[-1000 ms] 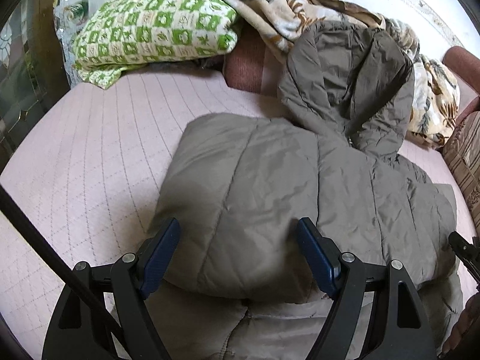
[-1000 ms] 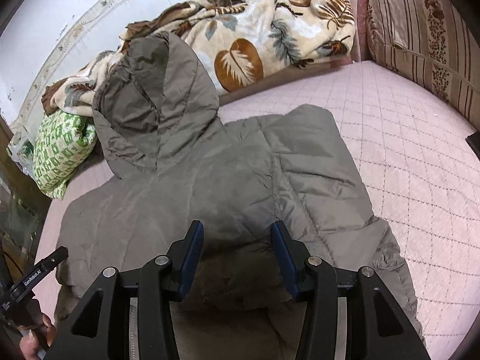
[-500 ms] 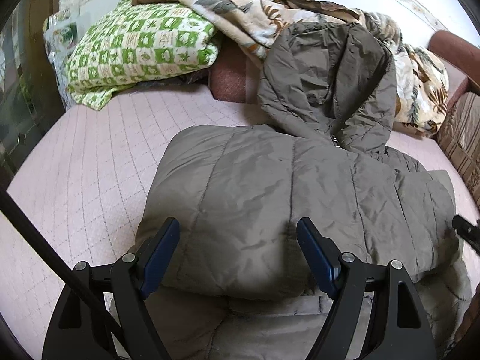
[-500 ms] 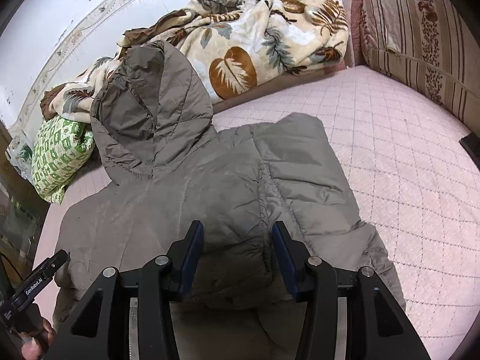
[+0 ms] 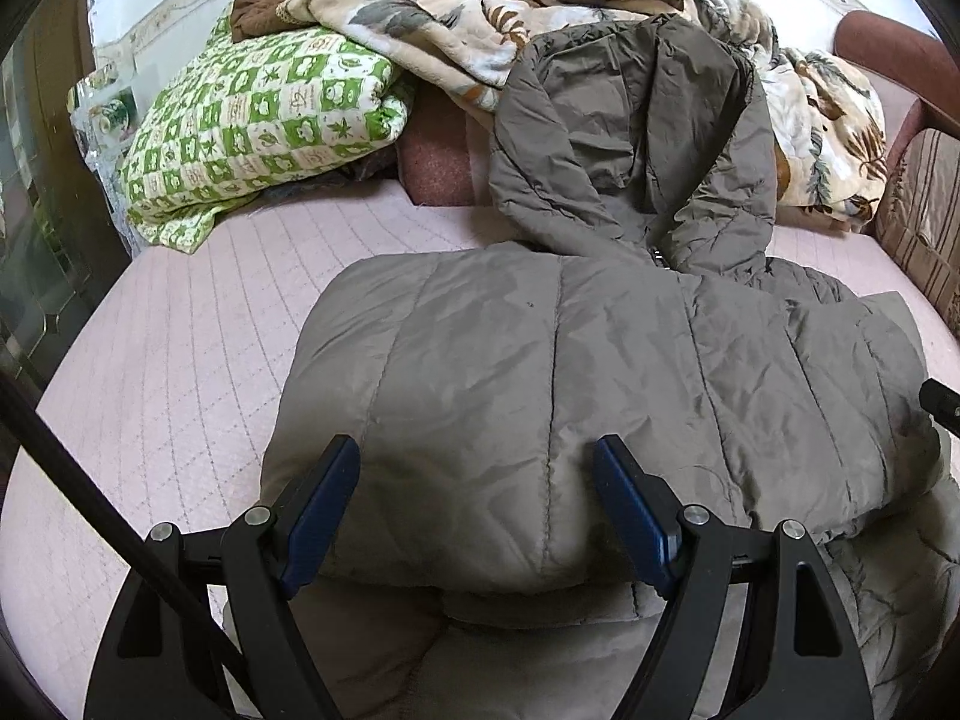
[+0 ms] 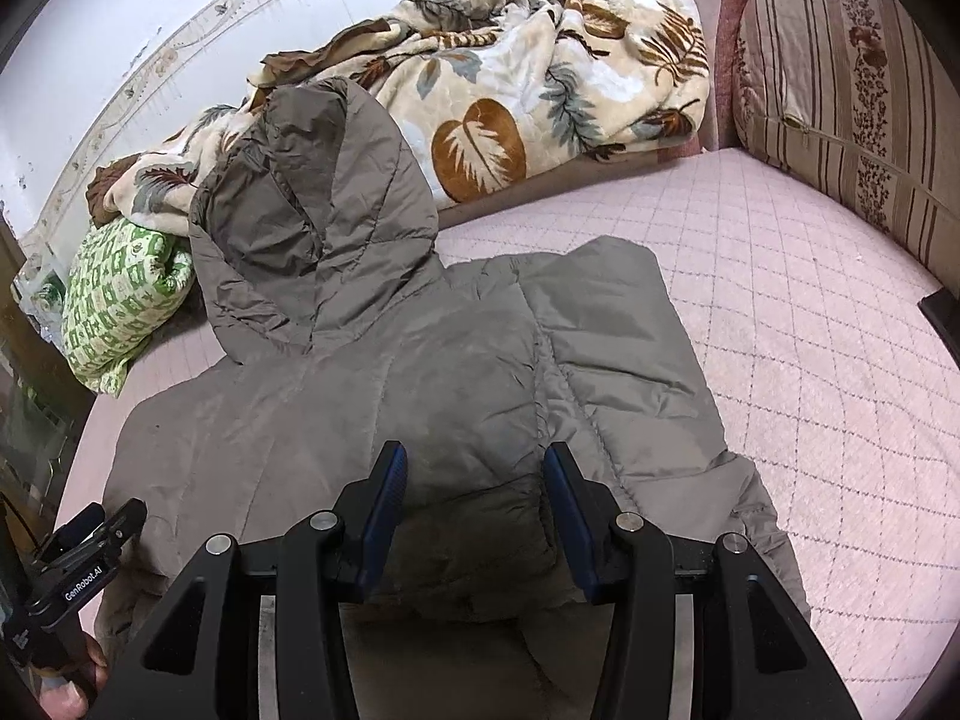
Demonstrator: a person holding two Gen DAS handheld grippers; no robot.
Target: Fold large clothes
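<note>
Pink quilted bed cover fills the scene, white wall behind at 12 o'clock. Grey-brown puffer jacket with hood lies flat on the bed, centre of both views, lower part doubled over into a thick fold near the cameras. Hood points to 12 o'clock, propped against a cream leaf-print fleece blanket heaped along the far edge. Green-and-white checked quilt bundled at 10 o'clock in left view, touching the blanket. Striped brown floral cushion at 2 o'clock in right view. Left gripper over the folded jacket edge, jaws spread wide, blue pads either side of the puffy fold, not pinching it. Right gripper above the jacket's middle, jaws spread, narrower gap than the left, nothing clamped between them; whether the pads touch fabric cannot be told. Left tool's black body and the person's fingers show at 8 o'clock in right view.
</note>
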